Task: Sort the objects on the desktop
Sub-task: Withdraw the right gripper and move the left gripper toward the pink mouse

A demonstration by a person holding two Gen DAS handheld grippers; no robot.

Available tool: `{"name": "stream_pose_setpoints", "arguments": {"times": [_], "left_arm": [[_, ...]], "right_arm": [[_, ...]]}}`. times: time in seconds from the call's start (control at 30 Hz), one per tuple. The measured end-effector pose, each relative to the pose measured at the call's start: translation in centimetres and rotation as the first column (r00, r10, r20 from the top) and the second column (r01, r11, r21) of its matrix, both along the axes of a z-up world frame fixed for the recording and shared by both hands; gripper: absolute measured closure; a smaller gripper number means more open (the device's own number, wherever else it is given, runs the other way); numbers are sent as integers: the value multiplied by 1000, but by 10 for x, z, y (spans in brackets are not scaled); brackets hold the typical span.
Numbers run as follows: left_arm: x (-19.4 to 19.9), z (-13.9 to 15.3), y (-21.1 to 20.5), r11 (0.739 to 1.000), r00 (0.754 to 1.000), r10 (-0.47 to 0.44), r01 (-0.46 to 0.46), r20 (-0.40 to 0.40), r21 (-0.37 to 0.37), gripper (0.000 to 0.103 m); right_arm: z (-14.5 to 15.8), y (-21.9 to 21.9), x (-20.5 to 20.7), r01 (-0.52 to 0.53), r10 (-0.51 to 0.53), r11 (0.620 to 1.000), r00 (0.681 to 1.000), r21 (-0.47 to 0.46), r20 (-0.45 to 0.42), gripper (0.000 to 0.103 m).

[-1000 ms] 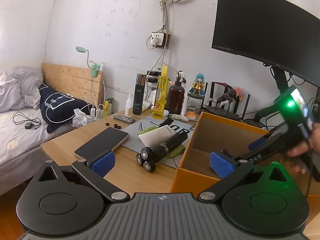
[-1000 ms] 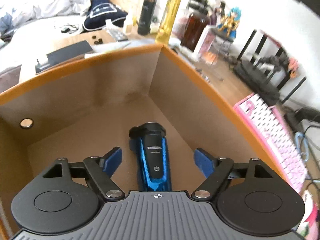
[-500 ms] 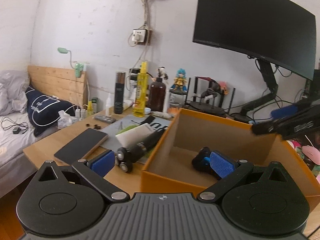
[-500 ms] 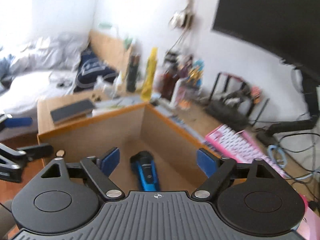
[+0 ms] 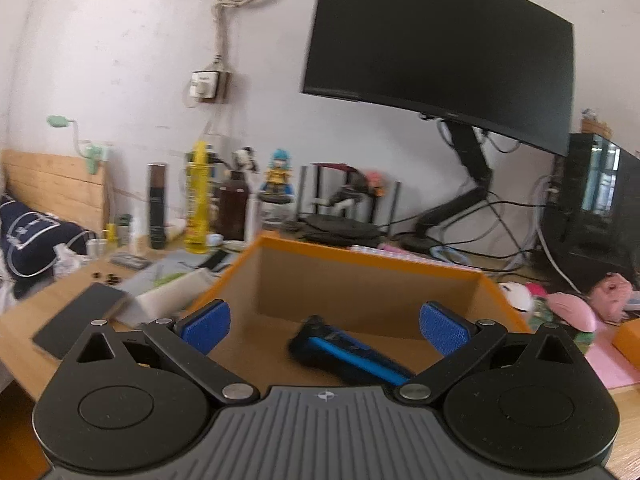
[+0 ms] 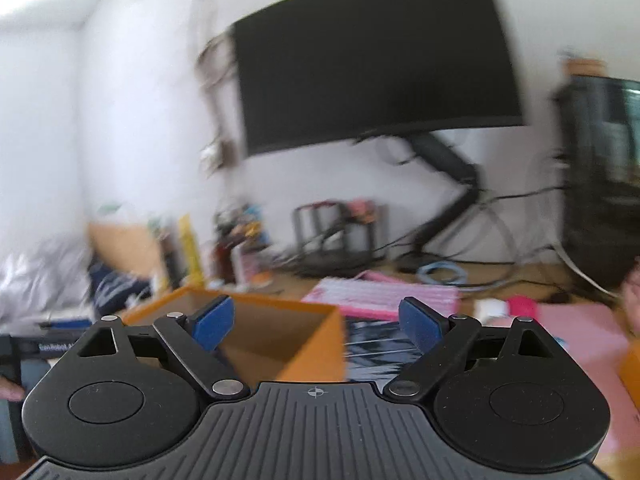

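An orange cardboard box (image 5: 360,258) stands open on the wooden desk. A blue and black electric shaver (image 5: 344,350) lies on its floor. My left gripper (image 5: 324,322) is open and empty, just in front of the box, with the shaver between its blue pads. My right gripper (image 6: 316,322) is open and empty, raised to the right of the box (image 6: 316,344); that view is blurred. A white power bank (image 5: 168,294) lies left of the box. The black shaver is hidden.
A black phone (image 5: 80,320) lies at the desk's left front. Bottles (image 5: 196,200) and figurines (image 5: 280,176) line the back wall. A big monitor (image 5: 440,68) hangs above. A pink keyboard (image 6: 380,294) and pink mat (image 6: 560,332) lie to the right.
My right gripper has lifted out of the box and swung right, leaving the blue shaver inside. My left gripper has moved right, from the black shaver to face the box.
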State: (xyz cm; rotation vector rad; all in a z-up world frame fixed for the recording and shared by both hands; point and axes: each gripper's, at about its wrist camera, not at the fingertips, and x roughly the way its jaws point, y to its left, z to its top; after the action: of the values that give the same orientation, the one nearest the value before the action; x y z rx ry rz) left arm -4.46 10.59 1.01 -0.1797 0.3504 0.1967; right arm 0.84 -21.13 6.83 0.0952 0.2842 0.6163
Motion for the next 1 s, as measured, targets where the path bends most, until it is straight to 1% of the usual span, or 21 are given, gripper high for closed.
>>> {"name": "stream_pose_setpoints", "arguments": {"times": [0.13, 0.23, 0.3, 0.43, 0.5, 0.57, 0.67, 0.77, 1.0], "left_arm": [[12, -6, -18, 999, 999, -46, 46, -8, 3, 0], [20, -8, -32, 997, 997, -79, 79, -13, 22, 0], [25, -8, -42, 993, 994, -110, 110, -17, 28, 0], [31, -4, -60, 985, 986, -168, 168, 4, 41, 0], [33, -4, -67, 982, 983, -183, 182, 12, 40, 0], [35, -4, -73, 980, 981, -196, 195, 15, 35, 0], [38, -6, -79, 978, 979, -205, 205, -1, 37, 0], [39, -7, -84, 978, 979, -203, 204, -11, 42, 0], [43, 0, -97, 976, 977, -211, 212, -12, 56, 0]], "right_arm": [[-21, -33, -24, 108, -110, 993, 993, 49, 45, 11], [-43, -50, -38, 185, -189, 981, 979, 49, 76, 0], [-60, -60, -42, 211, -215, 976, 975, 58, 60, 0], [-92, -74, -39, 240, -238, 967, 971, 88, -25, 0], [-102, -76, -38, 247, -243, 966, 969, 80, -55, 0], [-107, -75, -34, 245, -242, 968, 968, 55, -67, 0], [-111, -75, -31, 233, -230, 972, 970, 32, -76, 0], [-115, -74, -26, 212, -209, 977, 975, 35, -76, 0], [-113, -75, -32, 204, -200, 978, 977, 50, -76, 0]]}}
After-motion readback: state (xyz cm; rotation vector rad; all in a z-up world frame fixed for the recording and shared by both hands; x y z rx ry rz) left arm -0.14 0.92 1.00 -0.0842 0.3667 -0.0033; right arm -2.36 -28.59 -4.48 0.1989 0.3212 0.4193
